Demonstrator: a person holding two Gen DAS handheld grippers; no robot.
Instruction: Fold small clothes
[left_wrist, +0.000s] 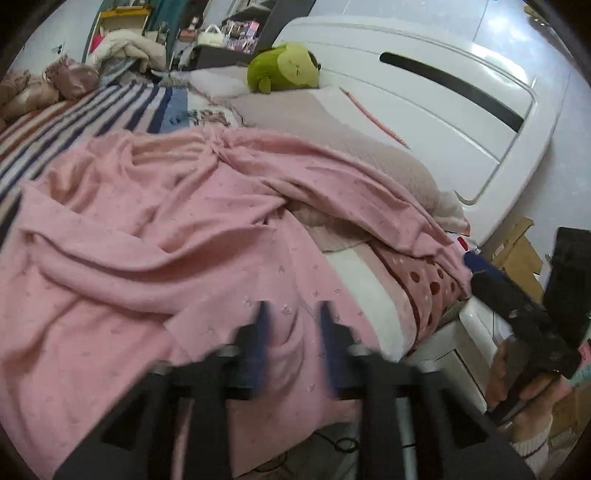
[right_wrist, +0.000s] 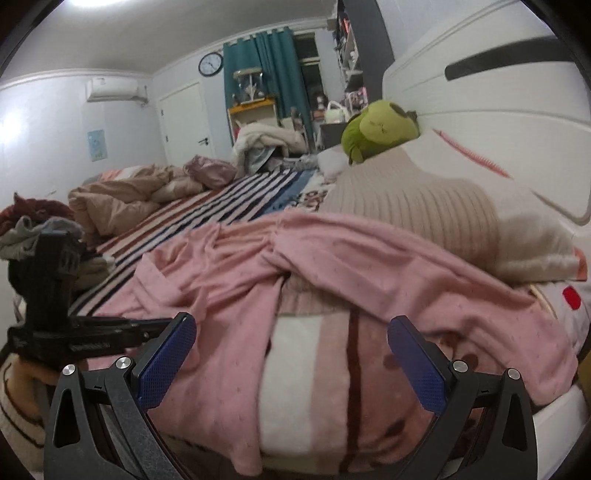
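Observation:
A pink garment (left_wrist: 147, 236) with small printed dots lies rumpled across the bed, one part draped over a beige pillow; it also shows in the right wrist view (right_wrist: 332, 258). My left gripper (left_wrist: 293, 317) hovers just over its near hem, blurred, jaws apart with a narrow gap and nothing between them. My right gripper (right_wrist: 291, 343) is wide open and empty at the bed's near edge, in front of the garment's hanging part. In the left wrist view the right gripper (left_wrist: 476, 262) shows at the right, tip beside the garment's corner.
A beige ribbed pillow (right_wrist: 424, 214) and a green plush toy (left_wrist: 284, 68) lie by the white headboard (left_wrist: 443, 103). A striped sheet (left_wrist: 74, 118) covers the bed. A crumpled duvet (right_wrist: 122, 199) and a heap of clothes (right_wrist: 40, 225) lie at the left.

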